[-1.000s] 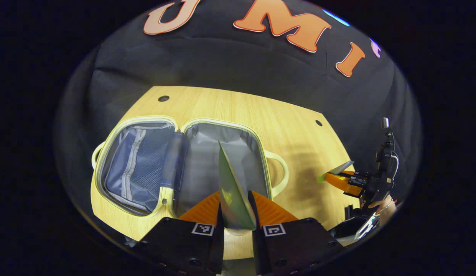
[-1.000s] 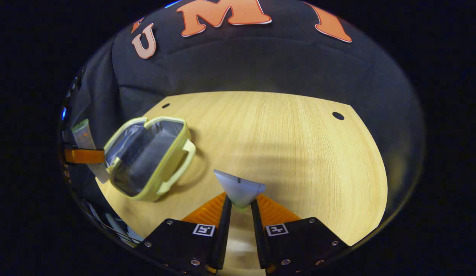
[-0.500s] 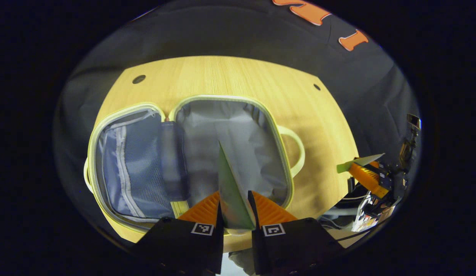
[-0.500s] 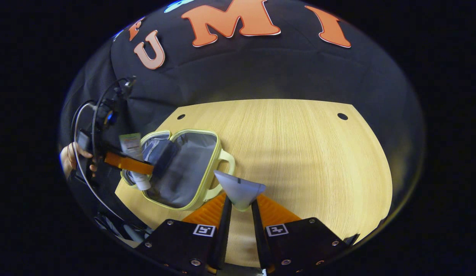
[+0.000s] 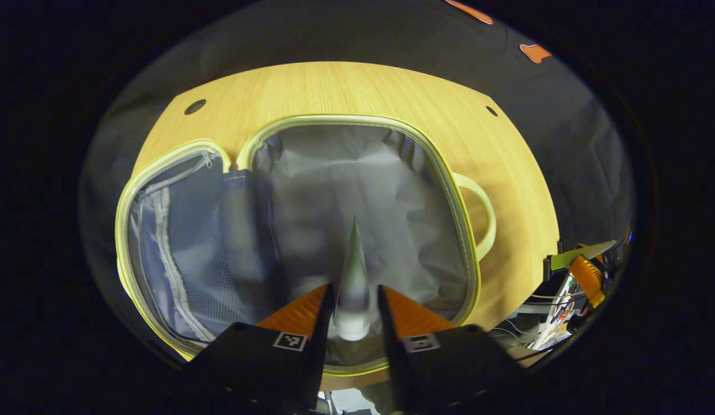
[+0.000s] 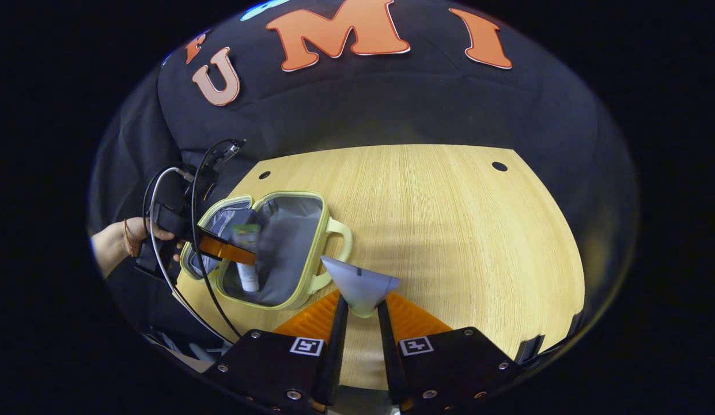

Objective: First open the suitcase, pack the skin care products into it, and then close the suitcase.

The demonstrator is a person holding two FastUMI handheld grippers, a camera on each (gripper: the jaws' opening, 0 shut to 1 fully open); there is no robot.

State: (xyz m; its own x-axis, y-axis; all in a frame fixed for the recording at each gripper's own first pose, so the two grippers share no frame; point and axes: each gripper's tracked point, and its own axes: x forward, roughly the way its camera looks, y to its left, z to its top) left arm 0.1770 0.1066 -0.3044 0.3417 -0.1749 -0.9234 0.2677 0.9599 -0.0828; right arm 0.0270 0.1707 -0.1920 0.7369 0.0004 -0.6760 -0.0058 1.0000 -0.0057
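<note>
Tube (image 5: 353, 276) between left tongs (image 5: 352, 302), over open suitcase (image 5: 357, 122)

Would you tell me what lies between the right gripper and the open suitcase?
Only bare table: in the right gripper view, the right gripper, holding a tube, hangs beside the suitcase handle.

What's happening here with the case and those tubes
A person is packing skin care tubes into an open suitcase lying flat on a wooden table. The left gripper holds one tube over the case's grey-lined half. The right gripper grips a second tube over the table beside the case.
</note>
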